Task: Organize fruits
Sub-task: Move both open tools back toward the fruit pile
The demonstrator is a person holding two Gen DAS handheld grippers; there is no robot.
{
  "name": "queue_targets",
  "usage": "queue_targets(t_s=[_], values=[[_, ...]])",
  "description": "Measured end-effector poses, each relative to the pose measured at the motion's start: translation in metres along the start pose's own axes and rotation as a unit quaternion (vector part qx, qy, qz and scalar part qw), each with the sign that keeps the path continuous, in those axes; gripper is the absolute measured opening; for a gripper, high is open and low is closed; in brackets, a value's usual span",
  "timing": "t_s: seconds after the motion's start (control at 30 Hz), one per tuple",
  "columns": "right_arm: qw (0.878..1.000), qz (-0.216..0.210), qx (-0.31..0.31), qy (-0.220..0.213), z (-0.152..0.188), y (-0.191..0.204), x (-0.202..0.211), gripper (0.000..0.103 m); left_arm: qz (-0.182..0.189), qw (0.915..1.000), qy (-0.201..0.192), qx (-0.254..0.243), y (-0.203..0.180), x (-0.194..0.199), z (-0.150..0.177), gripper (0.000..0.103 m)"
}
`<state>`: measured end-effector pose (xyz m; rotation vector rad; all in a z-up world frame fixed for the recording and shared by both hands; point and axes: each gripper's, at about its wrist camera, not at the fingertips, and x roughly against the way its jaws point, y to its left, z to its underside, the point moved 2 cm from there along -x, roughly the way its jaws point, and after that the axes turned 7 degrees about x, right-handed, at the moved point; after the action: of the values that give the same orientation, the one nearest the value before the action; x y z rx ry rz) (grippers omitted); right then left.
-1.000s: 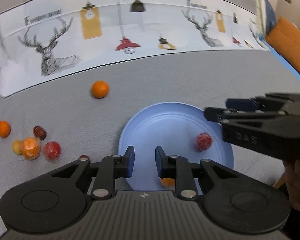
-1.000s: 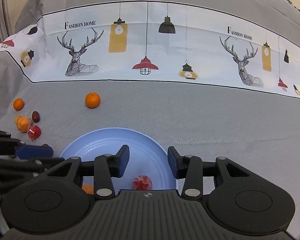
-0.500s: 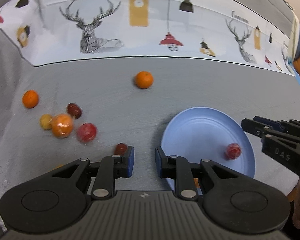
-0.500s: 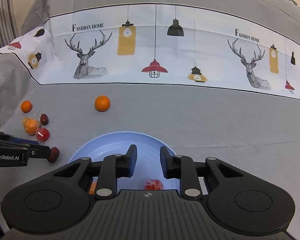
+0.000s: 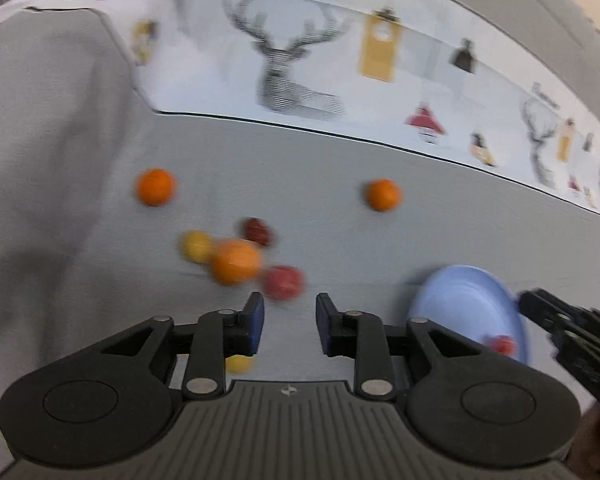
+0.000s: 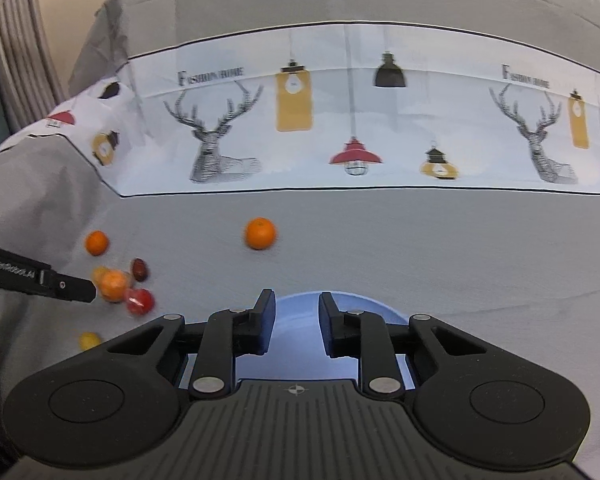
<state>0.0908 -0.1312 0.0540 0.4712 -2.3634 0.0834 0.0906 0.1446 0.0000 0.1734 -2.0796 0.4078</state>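
Observation:
A blue plate (image 5: 460,300) lies on the grey cloth at the right of the left wrist view, with a red fruit (image 5: 503,345) in it. My left gripper (image 5: 290,322) is open and empty, just short of a cluster: a red fruit (image 5: 283,282), a wrapped orange (image 5: 236,261), a yellow fruit (image 5: 196,245) and a dark red fruit (image 5: 258,231). Two oranges (image 5: 155,186) (image 5: 383,194) lie further off. A small yellow fruit (image 5: 239,363) sits under the left finger. My right gripper (image 6: 296,322) is open and empty over the plate (image 6: 296,328).
The grey cloth has a white printed band (image 6: 340,120) of deer and lamps along the back. The cloth drops away at the left (image 5: 40,160). The right gripper's body (image 5: 572,340) shows beside the plate in the left wrist view. A radiator-like rack (image 6: 12,40) stands far left.
My left gripper has swung left, from over the plate to the fruit cluster. My right gripper's jaws have narrowed and it has drawn back a little over the plate.

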Motion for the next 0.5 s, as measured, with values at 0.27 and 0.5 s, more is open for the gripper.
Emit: queue_targets(t_s=[0.27, 0.5], values=[[0.998, -0.055, 0.013, -0.005, -0.005, 0.043, -0.013, 0.025, 0.009, 0.9952, 0.062, 0.075, 0.031, -0.024, 0.003, 0.042], [0.995, -0.089, 0.039, 0.028, 0.003, 0.077, -0.037, 0.026, -0.06, 0.9921, 0.106, 0.029, 0.019, -0.048, 0.014, 0.042]])
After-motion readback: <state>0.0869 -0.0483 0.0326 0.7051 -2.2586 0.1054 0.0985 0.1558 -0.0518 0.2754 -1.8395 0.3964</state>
